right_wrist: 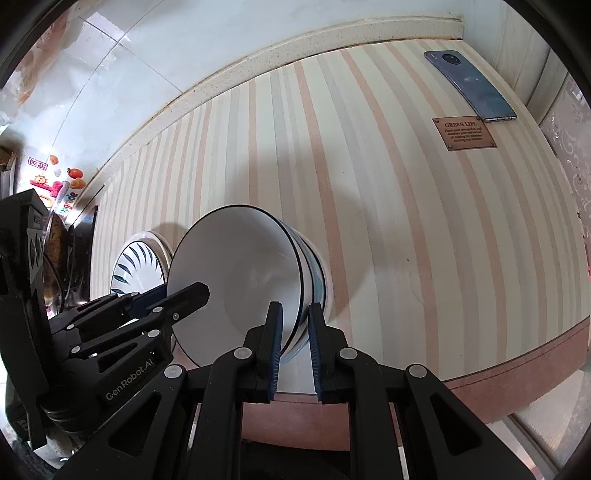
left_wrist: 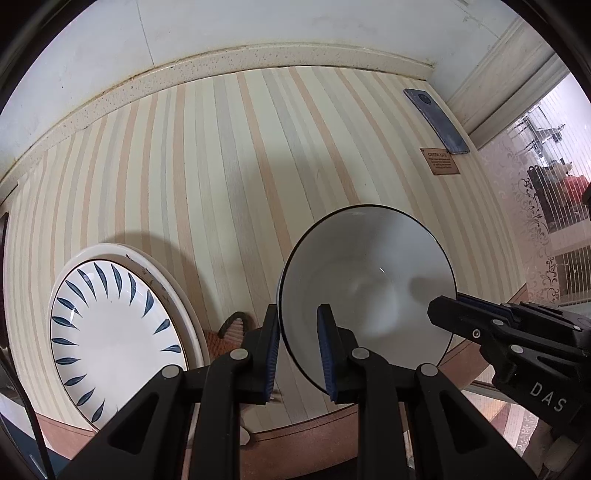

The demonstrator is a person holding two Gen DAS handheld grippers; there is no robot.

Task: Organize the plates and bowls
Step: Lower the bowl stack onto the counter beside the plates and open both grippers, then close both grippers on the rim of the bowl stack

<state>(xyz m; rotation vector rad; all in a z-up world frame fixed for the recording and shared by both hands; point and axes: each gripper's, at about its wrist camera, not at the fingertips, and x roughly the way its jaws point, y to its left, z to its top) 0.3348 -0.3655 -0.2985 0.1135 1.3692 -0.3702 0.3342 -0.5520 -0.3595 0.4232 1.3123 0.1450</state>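
Observation:
A white bowl (left_wrist: 369,280) with a thin dark rim sits near the table's front edge, tilted. In the right wrist view the bowl (right_wrist: 236,273) rests on at least one more bowl (right_wrist: 314,273) with blue stripes. My left gripper (left_wrist: 297,347) straddles the bowl's left rim, one finger inside, one outside. My right gripper (right_wrist: 295,343) straddles the opposite rim, and also shows in the left wrist view (left_wrist: 448,302). Both jaws stand narrow around the rim. A white plate (left_wrist: 110,336) with blue leaf marks lies on a larger cream plate (left_wrist: 184,295), left of the bowls.
A striped mat (left_wrist: 229,155) covers the table. A phone (right_wrist: 471,86) and a small brown label (right_wrist: 464,133) lie at the far right. A woven brown item (left_wrist: 231,334) sits between plate and bowls. The wall (left_wrist: 221,26) runs behind the table.

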